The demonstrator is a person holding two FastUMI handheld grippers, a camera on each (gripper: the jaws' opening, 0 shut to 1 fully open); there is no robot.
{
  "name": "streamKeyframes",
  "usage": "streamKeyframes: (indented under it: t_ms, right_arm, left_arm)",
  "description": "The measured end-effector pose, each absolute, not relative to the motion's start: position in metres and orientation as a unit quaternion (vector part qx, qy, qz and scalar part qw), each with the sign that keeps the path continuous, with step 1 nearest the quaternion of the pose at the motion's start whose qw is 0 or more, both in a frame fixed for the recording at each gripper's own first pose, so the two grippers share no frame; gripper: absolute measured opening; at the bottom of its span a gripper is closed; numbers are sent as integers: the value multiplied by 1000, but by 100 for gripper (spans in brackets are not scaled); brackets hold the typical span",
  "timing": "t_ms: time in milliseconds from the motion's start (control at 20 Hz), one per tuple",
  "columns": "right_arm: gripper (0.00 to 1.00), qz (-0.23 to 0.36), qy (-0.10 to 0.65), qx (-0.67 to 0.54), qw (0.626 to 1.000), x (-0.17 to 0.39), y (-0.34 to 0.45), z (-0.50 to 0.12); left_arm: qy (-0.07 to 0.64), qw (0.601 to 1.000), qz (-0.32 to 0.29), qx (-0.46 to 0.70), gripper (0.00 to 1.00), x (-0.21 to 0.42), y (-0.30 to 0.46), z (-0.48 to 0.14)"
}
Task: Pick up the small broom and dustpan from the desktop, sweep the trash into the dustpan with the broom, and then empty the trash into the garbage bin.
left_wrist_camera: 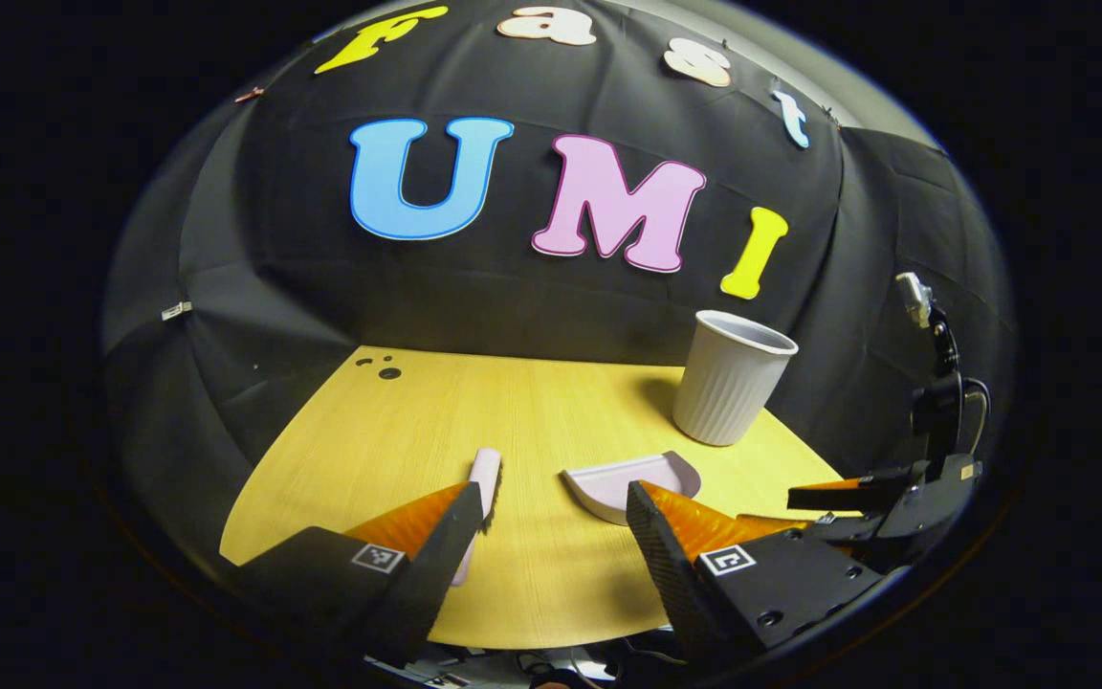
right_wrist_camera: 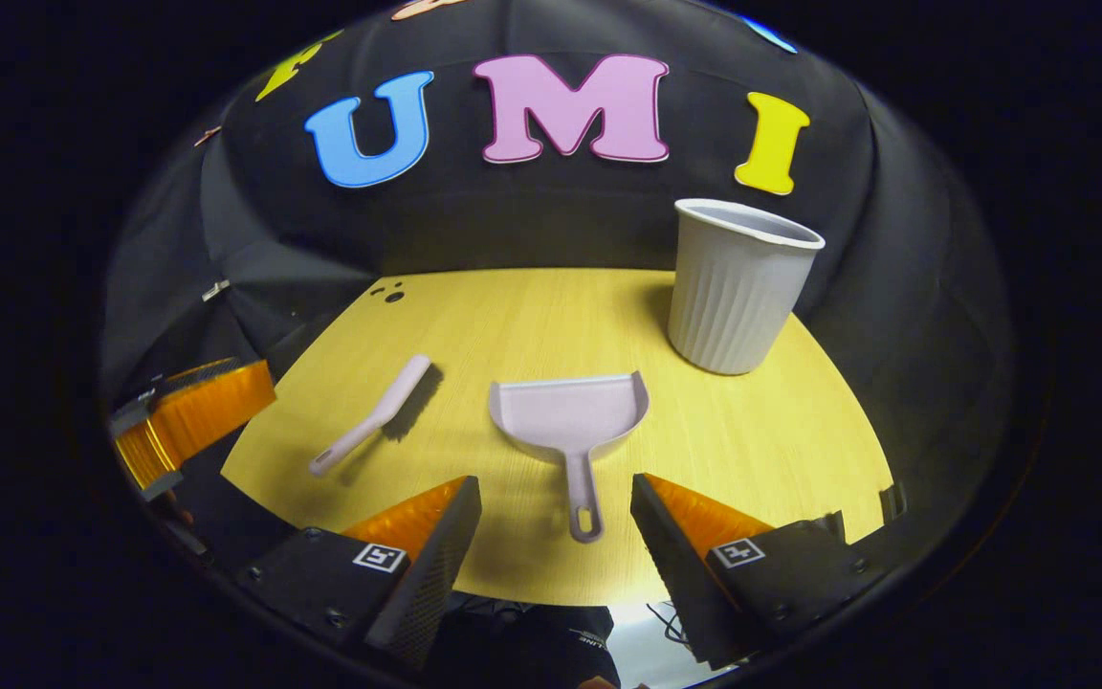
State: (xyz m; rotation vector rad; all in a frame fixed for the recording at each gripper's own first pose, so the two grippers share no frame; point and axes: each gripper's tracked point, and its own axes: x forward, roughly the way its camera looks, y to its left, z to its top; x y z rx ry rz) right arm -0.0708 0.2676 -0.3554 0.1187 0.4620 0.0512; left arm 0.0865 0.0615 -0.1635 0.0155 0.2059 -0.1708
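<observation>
Both my jaws gape wide, holding nothing. My right gripper (right_wrist_camera: 556,512) hovers with the dustpan (right_wrist_camera: 572,421) handle between its jaws. The broom (right_wrist_camera: 374,416) lies just left, the garbage bin (right_wrist_camera: 738,287) upright behind on the counter (right_wrist_camera: 761,450). My left gripper (left_wrist_camera: 556,522) faces the broom.

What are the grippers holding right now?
Nothing. The left gripper and right gripper are both open. The broom and dustpan lie untouched on the table.
</observation>
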Motion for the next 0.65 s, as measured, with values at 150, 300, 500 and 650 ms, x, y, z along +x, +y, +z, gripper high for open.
streamKeyframes:
  t_ms: [150, 300, 500, 650]
  right_arm:
    - [99, 32, 230, 44, 972, -77, 271, -357]
    - [99, 33, 236, 39, 970, -80, 270, -360]
    - [99, 24, 238, 45, 970, -83, 265, -362]
    - [99, 18, 242, 52, 969, -80, 259, -365]
  left_arm:
    - [103, 992, -77, 10, 96, 86, 67, -167]
    - [109, 992, -67, 7, 96, 87, 73, -174]
    - [116, 991, -66, 2, 96, 90, 72, -176]
    - [123, 990, -72, 7, 96, 93, 68, -179]
